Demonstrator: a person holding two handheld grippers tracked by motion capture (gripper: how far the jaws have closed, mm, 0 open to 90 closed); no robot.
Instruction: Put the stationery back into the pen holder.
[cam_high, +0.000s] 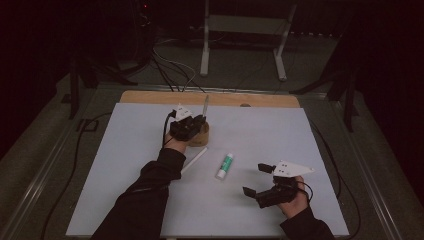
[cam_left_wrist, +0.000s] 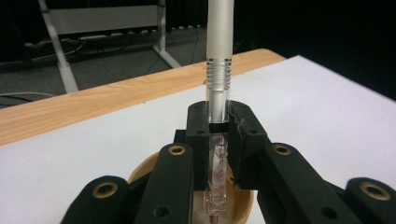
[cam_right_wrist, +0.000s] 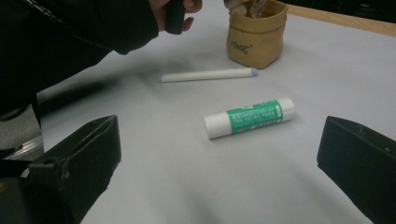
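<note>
The left gripper (cam_left_wrist: 218, 140) is clamped on a clear pen (cam_left_wrist: 219, 88), upright over the tan cup (cam_right_wrist: 256, 39). A white stick (cam_right_wrist: 208, 74) and a glue stick (cam_right_wrist: 250, 117) lie near; the right gripper (cam_high: 259, 180) stands apart.

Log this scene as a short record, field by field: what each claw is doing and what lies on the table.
left claw: shut on the pen, upright, its tip down inside the tan holder
right claw: open, holding nothing, pointed at the glue stick
glue stick: lying flat on the white sheet, green label
white stick: lying flat between holder and glue stick
table edge: bare wood beyond the sheet
</note>
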